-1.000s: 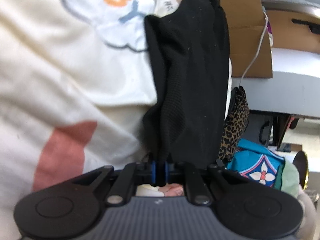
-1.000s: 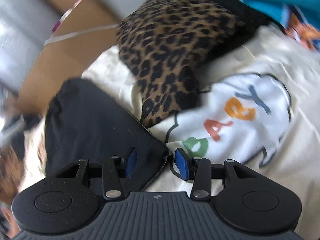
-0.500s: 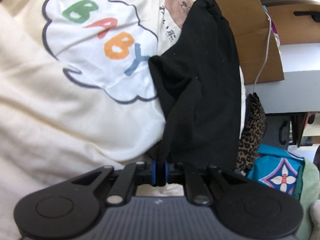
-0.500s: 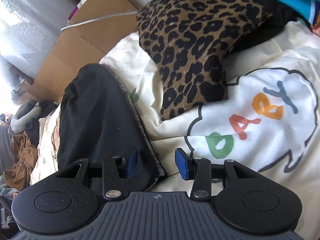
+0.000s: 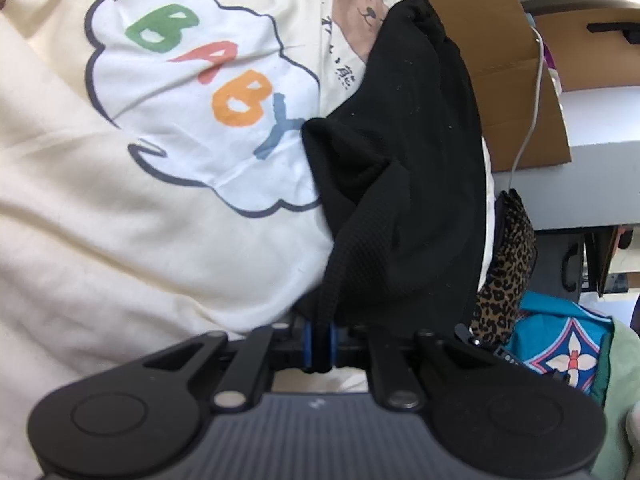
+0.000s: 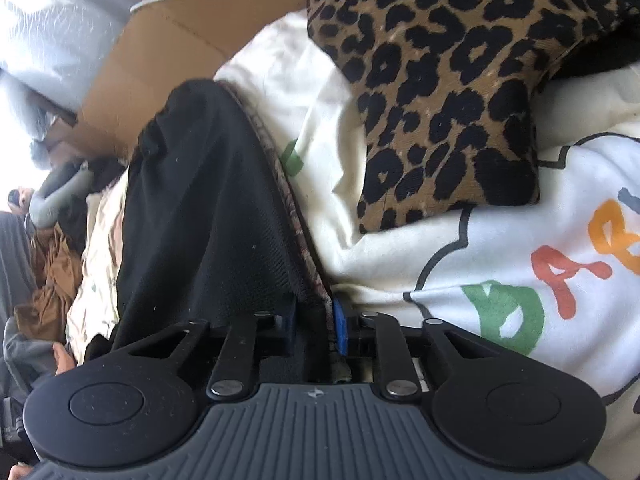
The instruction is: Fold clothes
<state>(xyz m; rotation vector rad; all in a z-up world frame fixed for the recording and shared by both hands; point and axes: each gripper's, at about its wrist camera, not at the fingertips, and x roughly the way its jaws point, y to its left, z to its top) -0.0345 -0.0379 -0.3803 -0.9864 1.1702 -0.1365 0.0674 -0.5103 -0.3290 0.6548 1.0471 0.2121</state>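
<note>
The shorts (image 5: 420, 168) are black. The cream shirt (image 5: 120, 240) has green, red, orange and blue letters. The cushion (image 6: 440, 92) has leopard spots.

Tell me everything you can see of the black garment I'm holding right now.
The black garment is a dark knit, with a ribbed or mesh-textured band along the edge nearest the cameras. It lies bunched and elongated over the cream BABY-print fabric, its far end gathered near the cardboard box. The left hand-held gripper is shut on the banded edge; the right hand-held gripper pinches another edge, where a patterned lining shows. The leopard-print cushion sits beside it.
</note>
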